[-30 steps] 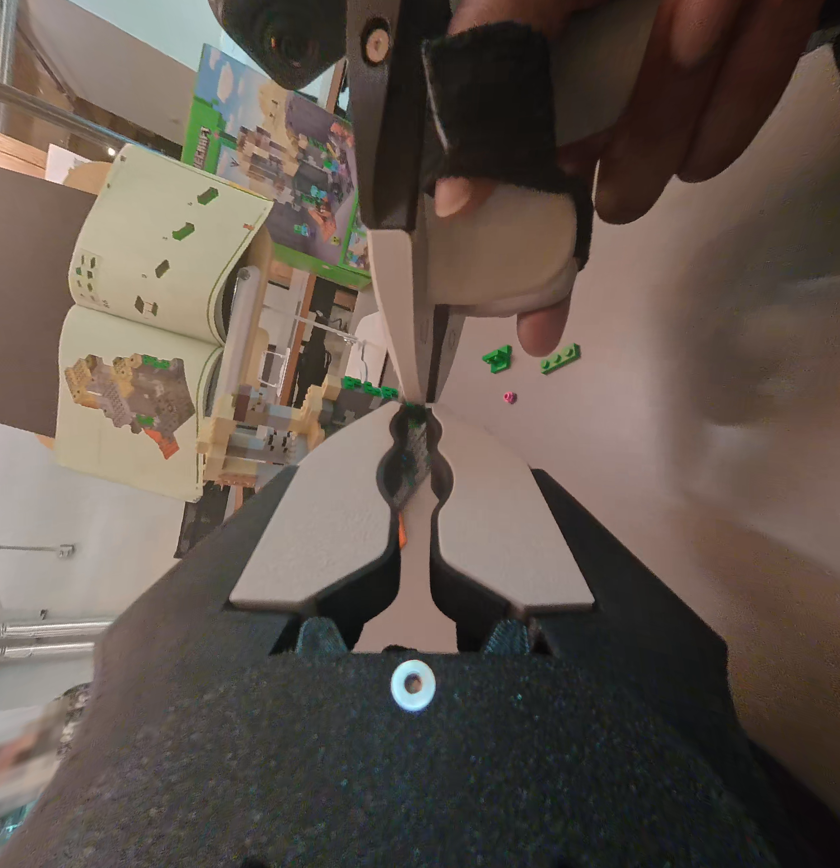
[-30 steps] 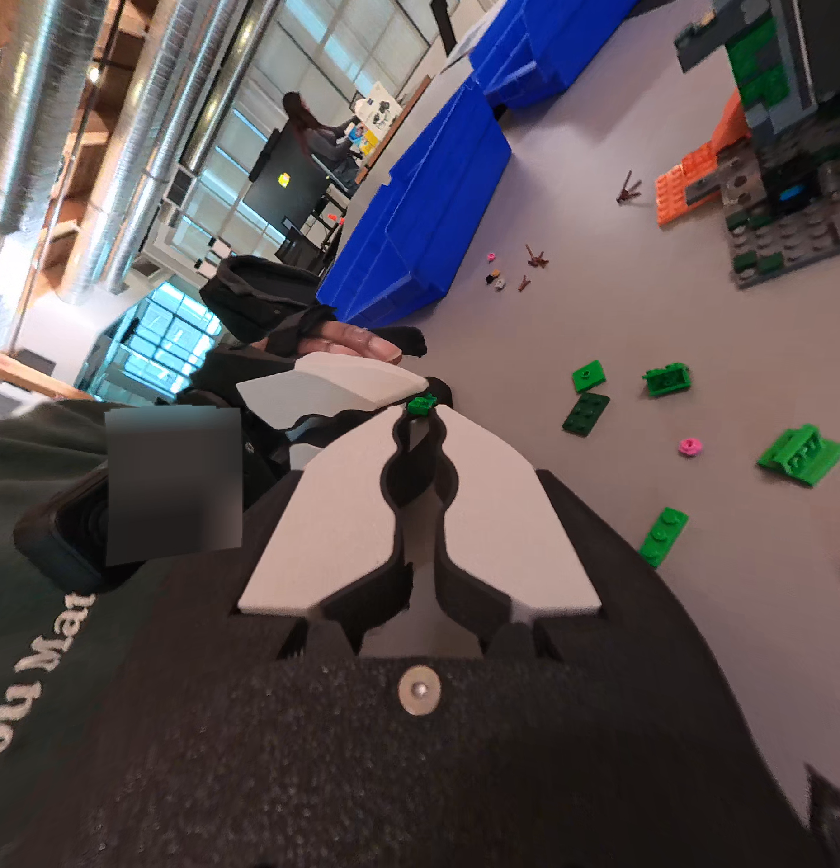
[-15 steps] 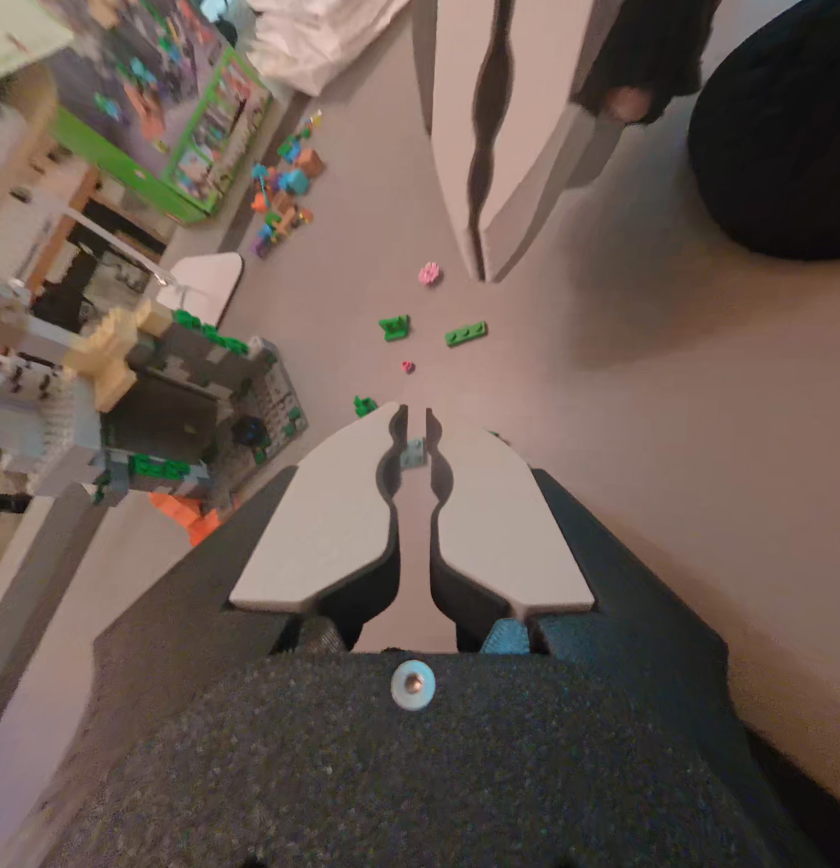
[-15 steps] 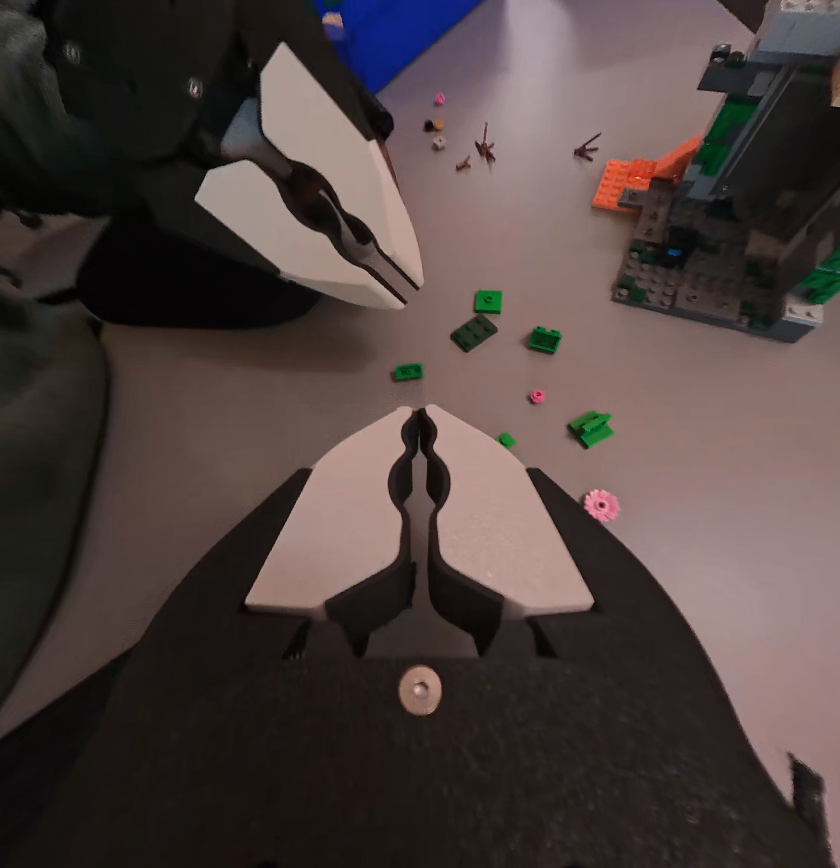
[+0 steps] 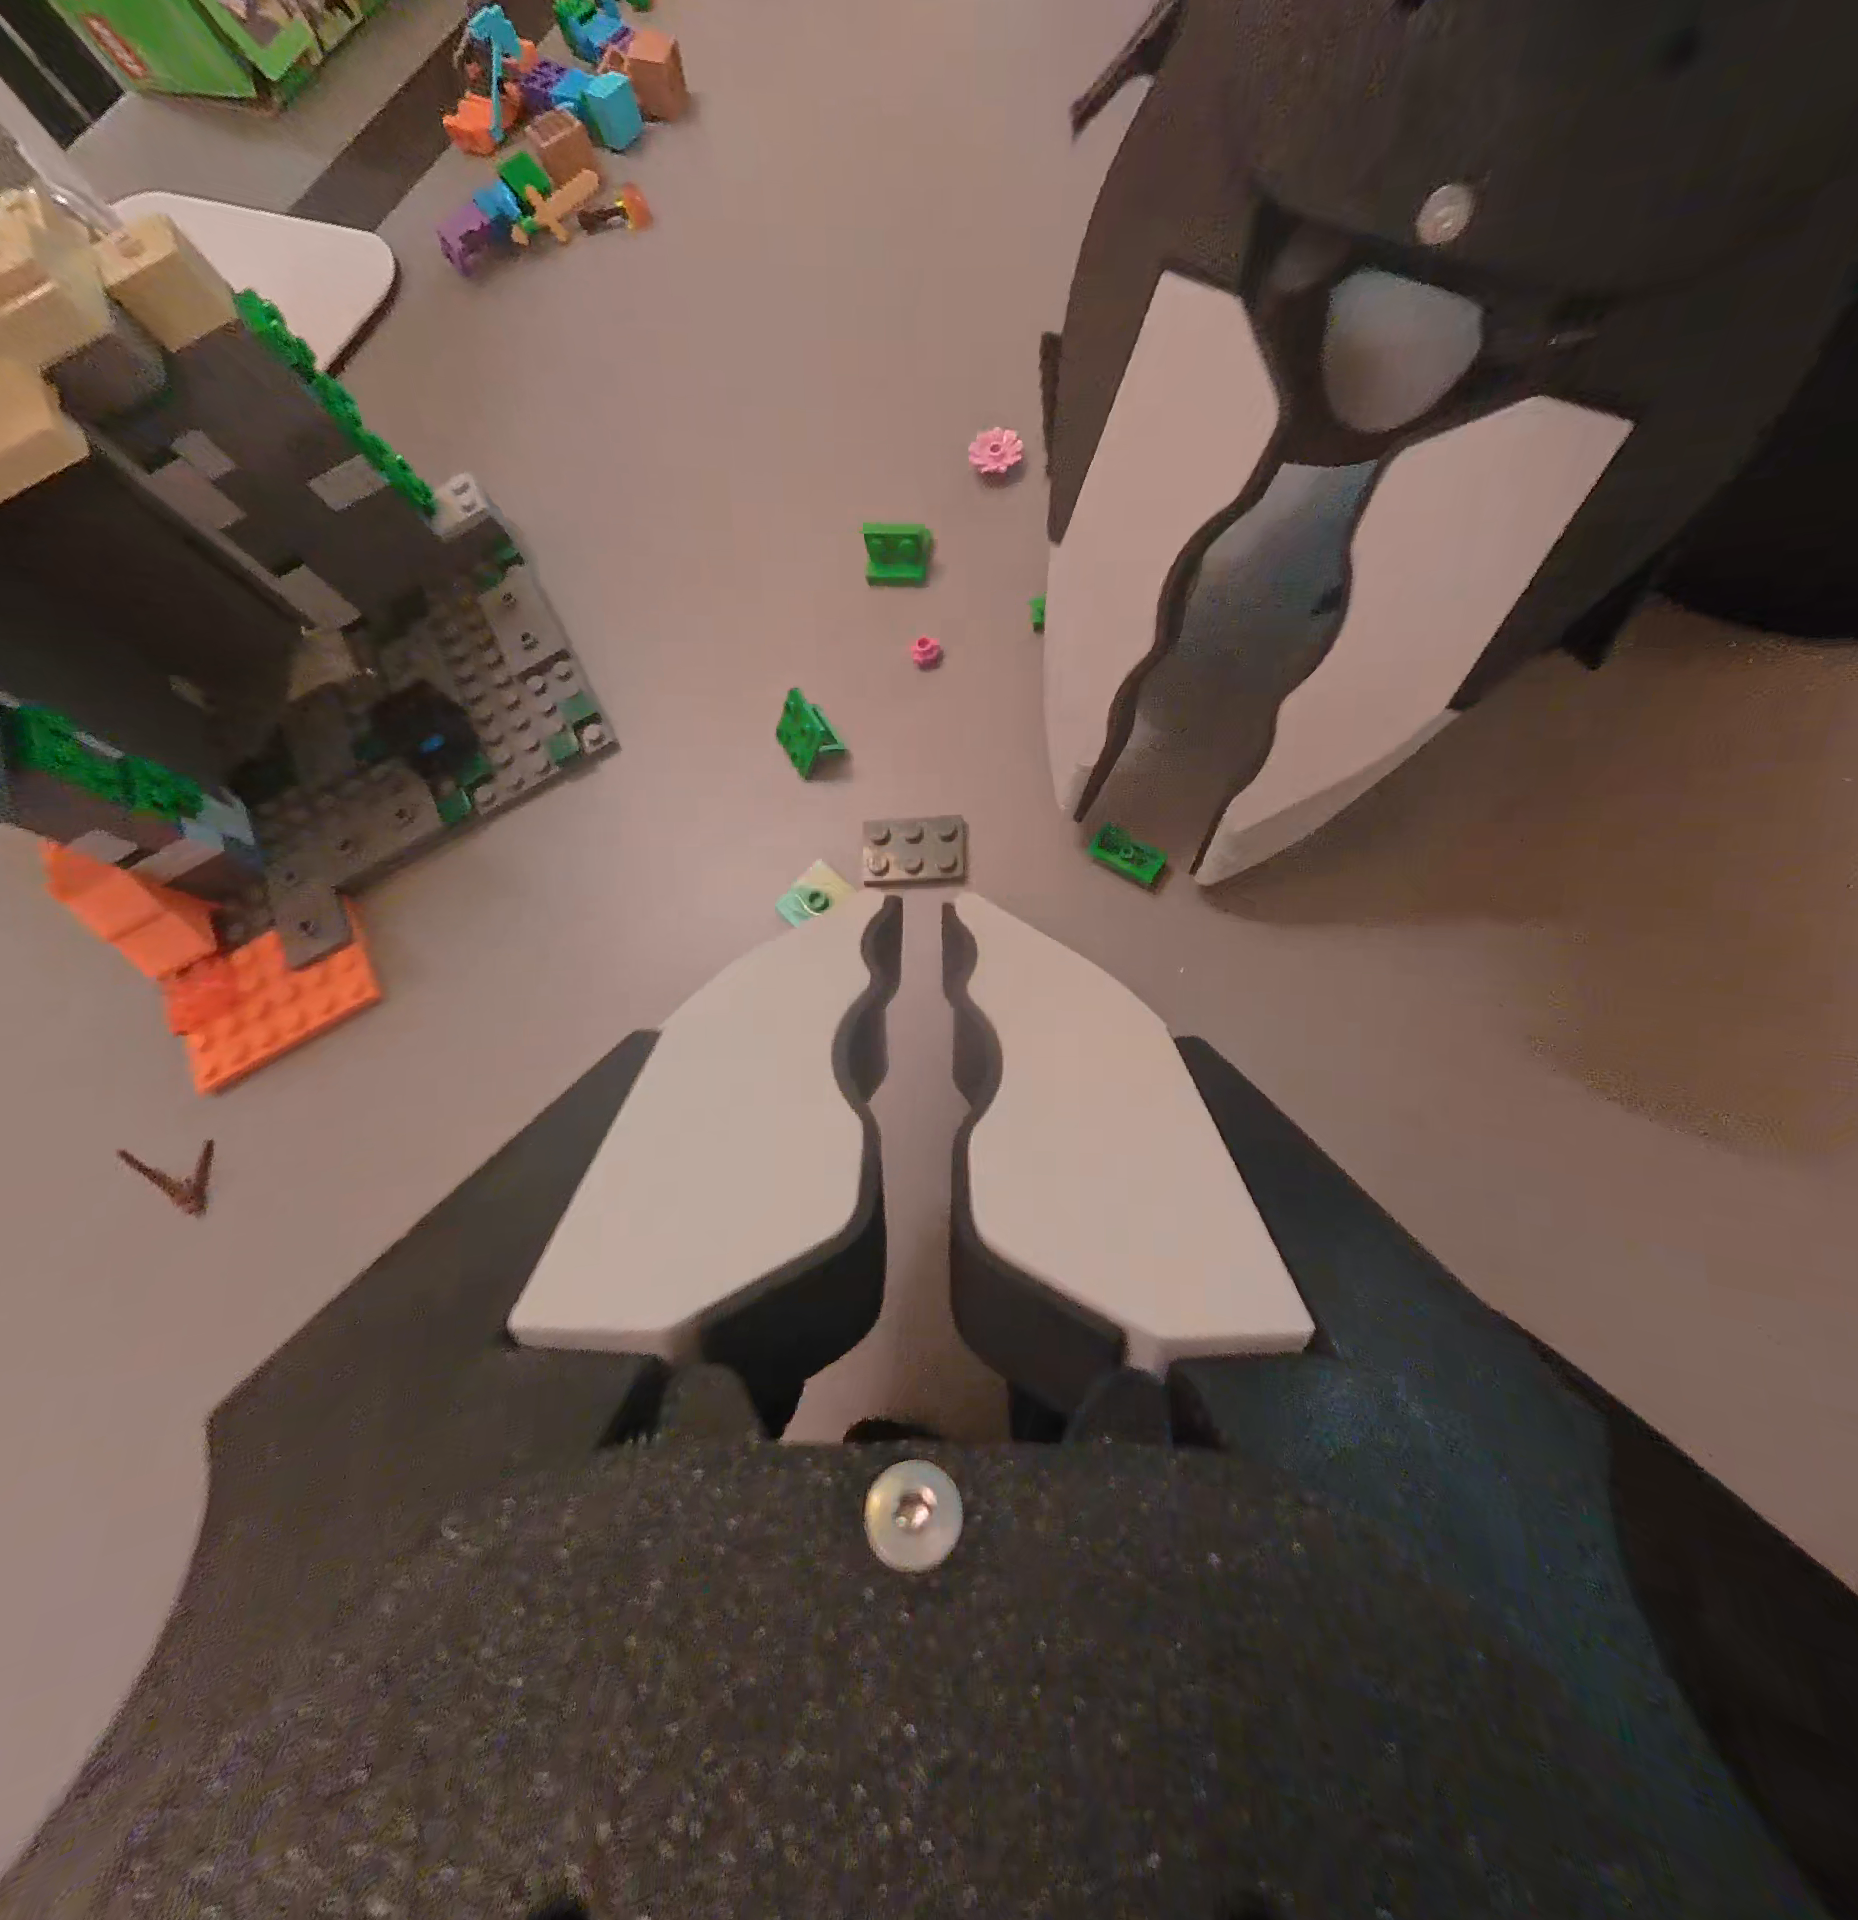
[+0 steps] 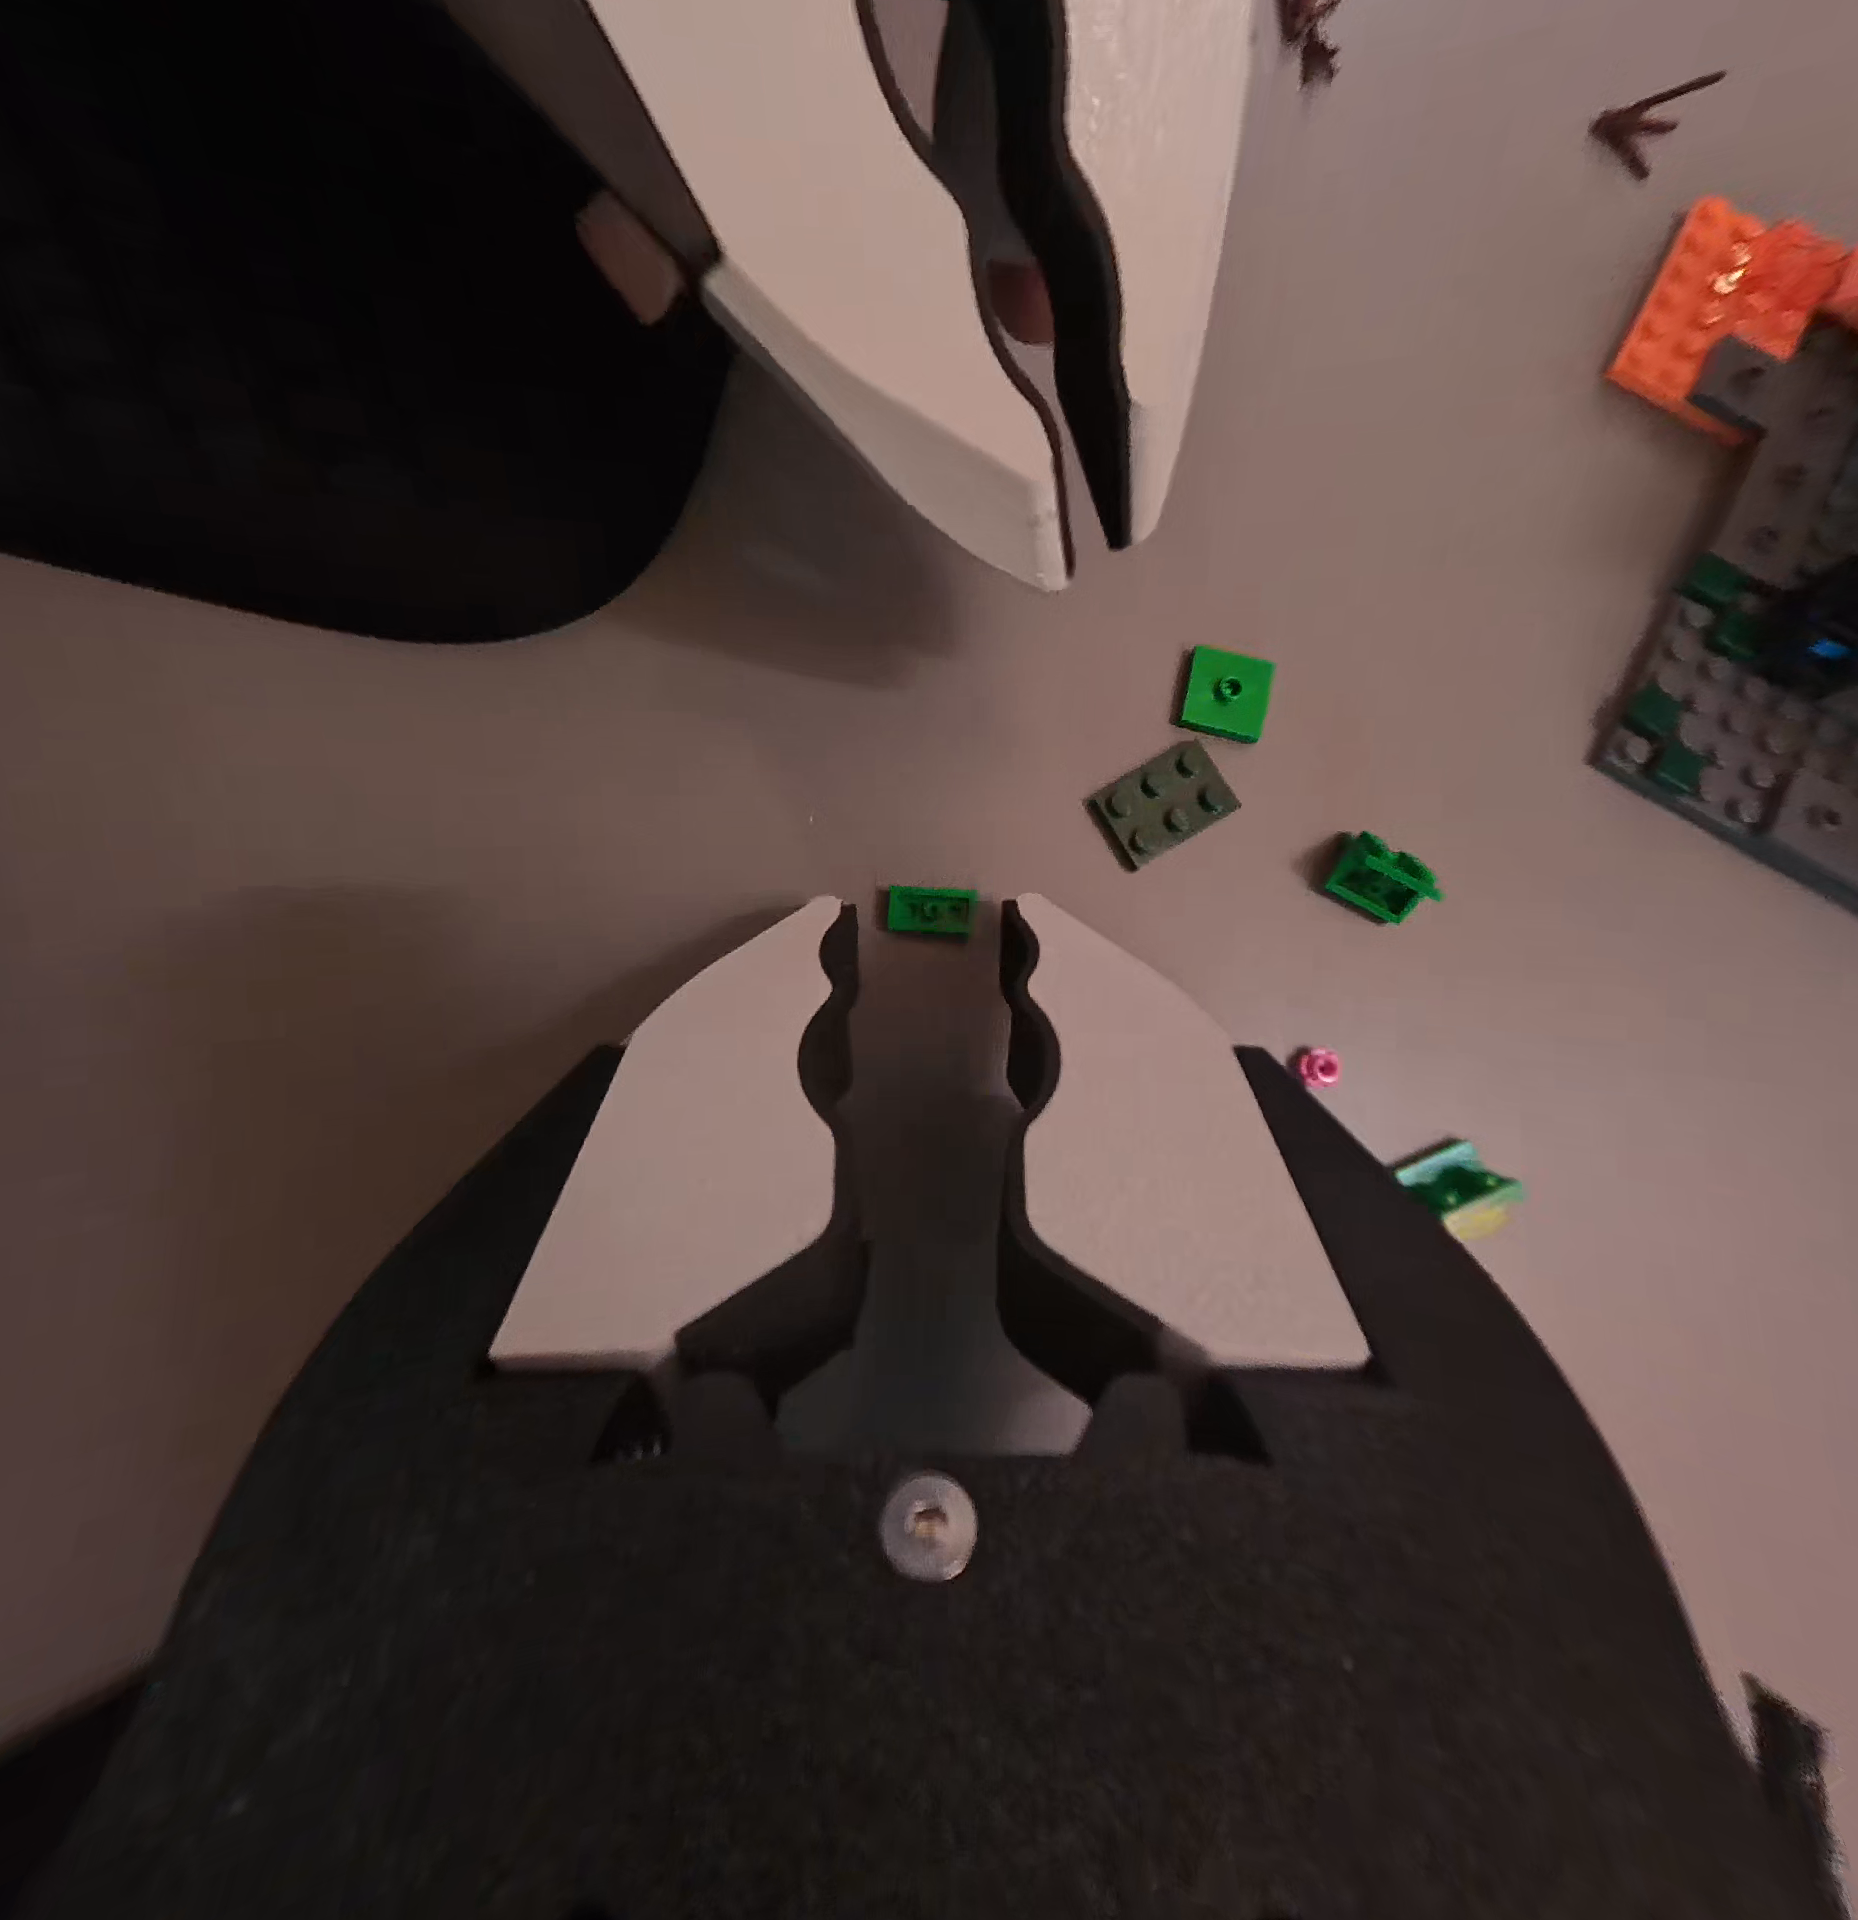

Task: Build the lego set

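Down on the grey table (image 6: pixel 489 748), a small green plate (image 6: pixel 931 911) lies flat just ahead of the right gripper (image 6: pixel 927 904), in line with the gap between its tips; its jaws stand wide apart and touch nothing. In the left wrist view that same small green plate (image 5: pixel 1126 855) sits between the tips of the right gripper (image 5: pixel 1148 842), which comes down from above.

Just beyond the small green plate, toward the model, lies a dark six-stud plate (image 6: pixel 1164 802), and past that a bright green square tile (image 6: pixel 1224 693) with one stud. The left gripper (image 5: pixel 922 902) points at the dark six-stud plate (image 5: pixel 914 850), close in front of its tips, with the bright green square tile (image 5: pixel 813 894) just beside them; its jaws stand a narrow gap apart, holding nothing.

Farther from the small green plate, a green bracket piece (image 6: pixel 1380 878) lies near the dark plate, a tiny pink stud (image 6: pixel 1319 1067) beside the right gripper's finger, and another green bracket (image 5: pixel 897 556) and a pink flower (image 5: pixel 996 452) beyond.

Well off to the side stands the half-built model (image 5: pixel 281 582), grey and dark with green trim, tan blocks on top and an orange base plate (image 5: pixel 270 997) at its corner. A brown twig piece (image 5: pixel 177 1179) lies near that orange plate, and a heap of coloured loose bricks (image 5: pixel 551 135) sits far behind.
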`<state>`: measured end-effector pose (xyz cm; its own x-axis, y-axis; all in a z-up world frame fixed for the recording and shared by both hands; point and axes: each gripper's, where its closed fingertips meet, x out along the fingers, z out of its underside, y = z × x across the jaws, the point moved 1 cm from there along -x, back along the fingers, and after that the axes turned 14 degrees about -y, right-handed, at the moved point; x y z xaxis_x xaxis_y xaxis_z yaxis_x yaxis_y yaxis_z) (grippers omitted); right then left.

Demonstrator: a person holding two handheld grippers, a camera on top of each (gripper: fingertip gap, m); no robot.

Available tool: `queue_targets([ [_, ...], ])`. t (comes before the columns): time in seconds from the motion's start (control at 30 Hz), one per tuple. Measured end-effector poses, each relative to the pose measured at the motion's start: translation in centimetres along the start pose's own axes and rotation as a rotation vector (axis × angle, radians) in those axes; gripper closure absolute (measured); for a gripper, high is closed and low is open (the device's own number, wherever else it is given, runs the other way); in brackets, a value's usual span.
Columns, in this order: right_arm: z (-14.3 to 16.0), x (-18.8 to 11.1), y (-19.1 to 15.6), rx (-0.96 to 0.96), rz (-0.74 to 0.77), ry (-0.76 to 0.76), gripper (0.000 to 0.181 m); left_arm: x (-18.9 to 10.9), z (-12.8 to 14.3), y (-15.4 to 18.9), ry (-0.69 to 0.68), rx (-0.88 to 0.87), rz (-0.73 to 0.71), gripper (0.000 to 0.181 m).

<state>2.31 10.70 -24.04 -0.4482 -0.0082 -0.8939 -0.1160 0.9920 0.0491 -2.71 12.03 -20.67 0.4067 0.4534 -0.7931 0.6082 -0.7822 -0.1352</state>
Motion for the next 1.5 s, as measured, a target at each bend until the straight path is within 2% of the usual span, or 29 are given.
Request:
queue_targets([
  [0.1, -0.3, 0.3, 0.4, -0.011, -0.003, -0.032, 0.165, -0.2, 0.8, 0.2, 0.007, -0.003, 0.007, 0.175],
  [0.17, -0.3, 0.4, 0.3, -0.035, -0.017, -0.052, 0.165, -0.4, 1.1, 0.9, 0.024, 0.007, 0.036, 0.175],
  [0.3, -0.6, 0.0, -0.2, 0.012, -0.127, -0.021, 0.166, -0.8, 1.0, 2.4, 0.073, 0.08, 0.075, 0.17],
  [0.37, -1.3, -1.0, -0.7, 0.117, -0.267, 0.067, 0.166, -1.2, 0.5, 3.4, 0.114, 0.148, 0.081, 0.166],
  [0.5, -3.4, -4.7, -1.1, 0.341, -0.569, 0.368, 0.166, -2.5, -1.0, 4.6, 0.234, 0.244, 0.039, 0.161],
  [0.6, -4.2, -6.9, -1.3, 0.446, -0.717, 0.538, 0.166, -3.6, -2.3, 4.6, 0.331, 0.258, -0.016, 0.161],
  [0.8, -5.5, -9.7, -2.1, 0.54, -0.886, 0.758, 0.166, -6.0, -5.0, 5.1, 0.486, 0.309, -0.141, 0.163],
  [1.03, -6.2, -12.2, -2.8, 0.578, -1.053, 0.896, 0.166, -7.7, -6.6, 5.6, 0.564, 0.347, -0.226, 0.167],
  [1.17, -6.3, -12.7, -3.1, 0.583, -1.103, 0.932, 0.166, -8.5, -7.0, 5.9, 0.598, 0.36, -0.242, 0.173],
  [1.3, -6.1, -12.3, -3.1, 0.582, -1.087, 0.915, 0.166, -8.2, -6.8, 6.0, 0.564, 0.357, -0.226, 0.174],
  [1.4, -5.5, -11.7, -2.8, 0.566, -0.981, 0.861, 0.167, -7.6, -6.3, 5.9, 0.503, 0.344, -0.205, 0.174],
  [1.5, -4.7, -11.1, -2.1, 0.532, -0.796, 0.778, 0.168, -6.9, -5.6, 5.5, 0.425, 0.329, -0.191, 0.173],
])
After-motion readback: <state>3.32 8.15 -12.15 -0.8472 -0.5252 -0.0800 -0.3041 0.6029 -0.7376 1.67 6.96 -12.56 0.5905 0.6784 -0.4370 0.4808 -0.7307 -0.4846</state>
